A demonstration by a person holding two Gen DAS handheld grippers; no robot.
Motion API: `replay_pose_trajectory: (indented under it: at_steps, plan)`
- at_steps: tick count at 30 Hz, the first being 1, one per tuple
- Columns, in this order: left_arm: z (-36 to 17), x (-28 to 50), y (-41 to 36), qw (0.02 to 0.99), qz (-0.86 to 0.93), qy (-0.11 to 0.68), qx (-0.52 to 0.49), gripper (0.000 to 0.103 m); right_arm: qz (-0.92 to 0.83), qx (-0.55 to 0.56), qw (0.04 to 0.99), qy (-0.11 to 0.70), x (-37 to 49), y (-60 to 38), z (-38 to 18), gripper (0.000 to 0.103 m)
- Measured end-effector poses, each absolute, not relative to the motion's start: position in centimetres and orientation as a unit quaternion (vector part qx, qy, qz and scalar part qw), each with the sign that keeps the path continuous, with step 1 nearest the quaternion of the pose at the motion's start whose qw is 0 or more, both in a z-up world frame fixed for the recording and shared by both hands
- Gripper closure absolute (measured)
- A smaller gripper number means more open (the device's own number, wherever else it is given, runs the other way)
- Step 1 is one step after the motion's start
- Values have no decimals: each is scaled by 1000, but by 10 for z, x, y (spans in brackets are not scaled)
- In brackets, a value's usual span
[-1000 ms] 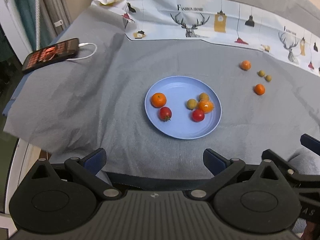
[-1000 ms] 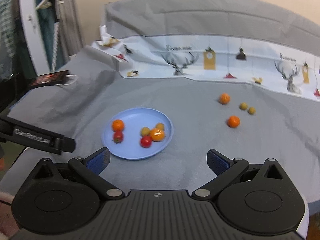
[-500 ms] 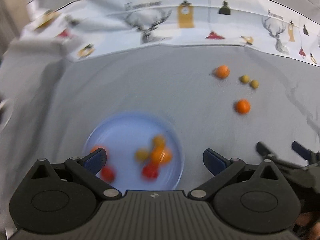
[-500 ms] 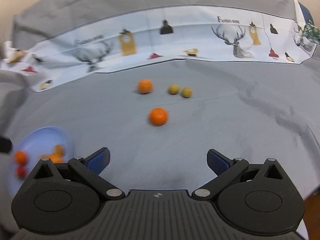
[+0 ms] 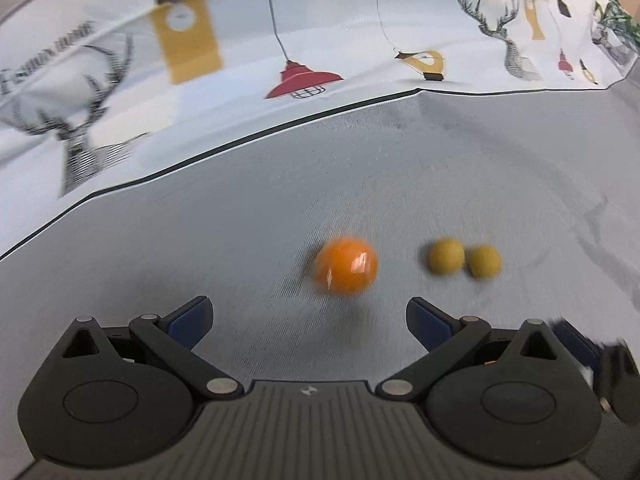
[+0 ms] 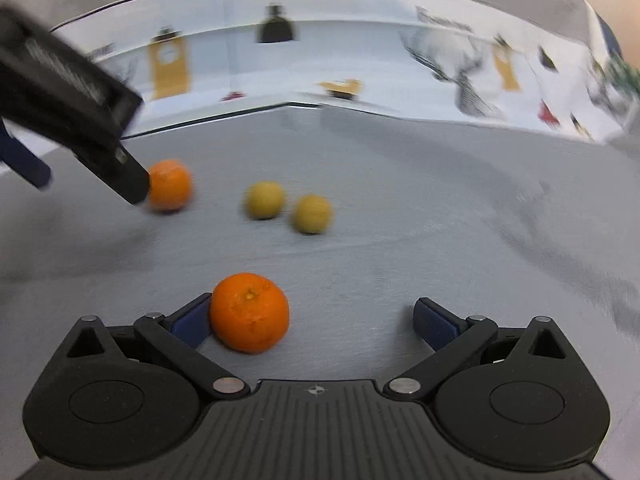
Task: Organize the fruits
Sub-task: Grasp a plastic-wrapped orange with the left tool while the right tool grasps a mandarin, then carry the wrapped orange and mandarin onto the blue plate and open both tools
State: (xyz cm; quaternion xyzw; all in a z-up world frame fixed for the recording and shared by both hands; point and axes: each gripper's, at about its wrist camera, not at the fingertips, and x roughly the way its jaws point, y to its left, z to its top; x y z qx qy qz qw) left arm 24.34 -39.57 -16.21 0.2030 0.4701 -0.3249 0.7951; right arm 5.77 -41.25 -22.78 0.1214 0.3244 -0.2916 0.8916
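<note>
orange (image 6: pixel 249 312) touching left pad of wide-open right gripper (image 6: pixel 314 318)

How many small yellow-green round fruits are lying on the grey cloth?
2. One small yellow-green round fruit lies right of the far orange fruit; the other is beside it, further right. Others may be out of view.
</note>
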Motion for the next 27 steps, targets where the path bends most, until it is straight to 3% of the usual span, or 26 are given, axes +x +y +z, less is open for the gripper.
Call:
replay_pose_trajectory:
  at_steps: [5, 6, 8, 9, 14, 19, 27]
  plan:
    - [-181, 260, -415, 792, -321, 482, 195, 3, -303, 121, 888, 324, 60, -416, -229, 3]
    - [-181, 261, -414, 795, -321, 478, 189, 29, -304, 122, 888, 322, 60, -413, -229, 10]
    - [-178, 261, -414, 795, -328, 474, 191, 60, -289, 115, 898, 312, 59, -405, -225, 47]
    - [-176, 260, -412, 797, -326, 470, 192, 61, -274, 110, 904, 308, 59, -400, -223, 66]
    - [-146, 245, -371, 798, -308, 493, 157, 61, -296, 155, 899, 282, 49, -417, -217, 66]
    - [-80, 188, -293, 813, -287, 489, 134, 61, -314, 225, 873, 296, 26, -436, -205, 66]
    - [-24, 86, -162, 823, -231, 504, 122, 61, -187, 337, 855, 346, -42, -365, -126, 66]
